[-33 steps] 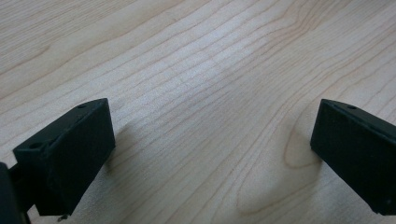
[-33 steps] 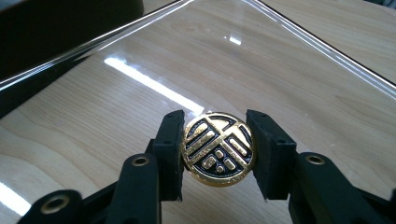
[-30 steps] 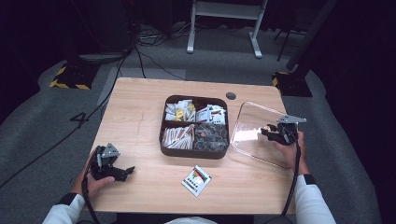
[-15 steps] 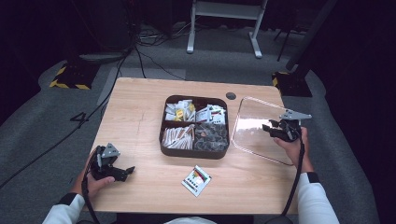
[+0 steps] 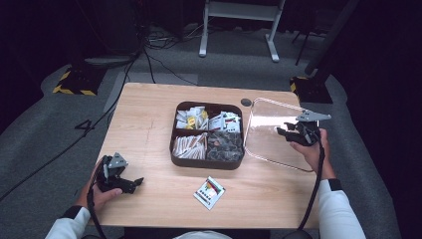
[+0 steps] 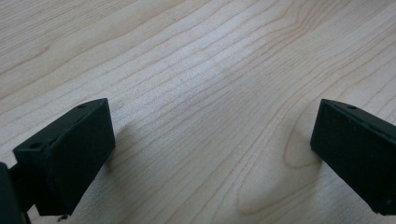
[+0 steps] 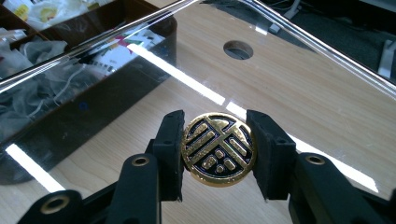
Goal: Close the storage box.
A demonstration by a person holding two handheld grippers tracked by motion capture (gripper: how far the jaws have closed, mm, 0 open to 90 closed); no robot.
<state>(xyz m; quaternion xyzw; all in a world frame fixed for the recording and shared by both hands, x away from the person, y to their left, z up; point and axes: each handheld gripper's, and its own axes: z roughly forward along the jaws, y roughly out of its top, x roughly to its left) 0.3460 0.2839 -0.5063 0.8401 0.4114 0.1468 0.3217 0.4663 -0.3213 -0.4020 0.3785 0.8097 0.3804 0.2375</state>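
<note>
The left gripper (image 5: 133, 182) rests low on the pale wooden table (image 5: 149, 124), its jaws spread wide over bare wood. Right of the dark four-compartment tray of packets (image 5: 206, 133), the right gripper (image 7: 218, 150) pinches the round gold-and-black knob (image 7: 218, 149) of the clear plastic lid (image 5: 271, 134), held tilted beside the tray. The lid looks light, stiff and slippery, so the knob seems the sure hold.
</note>
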